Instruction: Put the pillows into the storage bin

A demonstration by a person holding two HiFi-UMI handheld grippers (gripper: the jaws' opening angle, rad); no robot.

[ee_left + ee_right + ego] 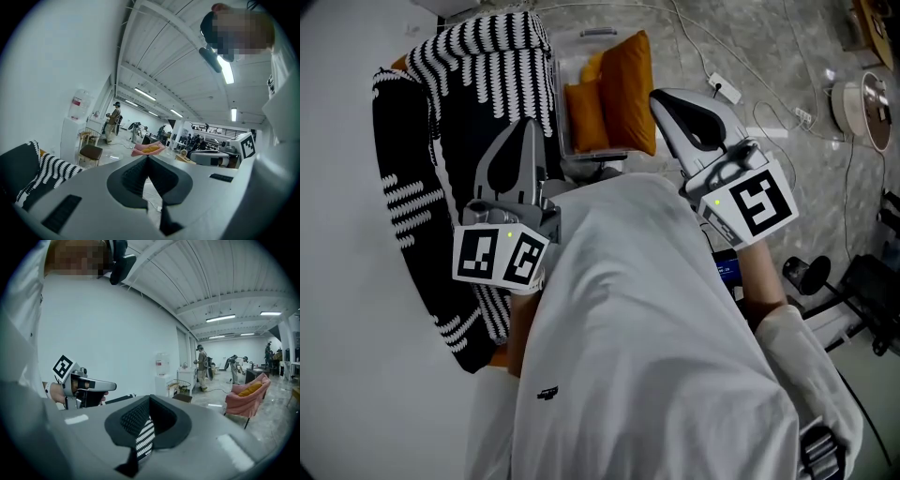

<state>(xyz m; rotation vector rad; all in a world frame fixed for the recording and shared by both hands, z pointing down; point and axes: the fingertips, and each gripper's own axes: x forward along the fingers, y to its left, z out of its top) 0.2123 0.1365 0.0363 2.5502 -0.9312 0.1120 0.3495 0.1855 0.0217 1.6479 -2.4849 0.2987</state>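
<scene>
head view: the grey marbled floor (750, 56) filled the top and right, and the person's white shirt (647, 356) took up the whole lower middle. next in size, the big black-and-white striped pillow (422, 159) sat at the left, outside the bin, its upper right edge right beside the bin's left wall. the clear storage bin (581, 47) stood at top centre, and there they were, two orange pillows (628, 94) already inside it, standing on edge side by side. down to the tools: the left gripper (530, 127) hung over the striped pillow, and in its own view the jaws were pressed together at the tips with nothing caught between them, only floor showing through the slot below. whether it touched the pillow could not be told. the right gripper (661, 101) pointed over the bin beside the orange pillows, jaws closed tight; its own view showed black-and-white stripes through the slot under the tips, though whether any fabric was pinched could not be told. each gripper carried its marker cube (500, 255) at the rear. smallest of all, a white power strip (727, 91) and thin cables (797, 66) lay on the floor beyond the bin.
</scene>
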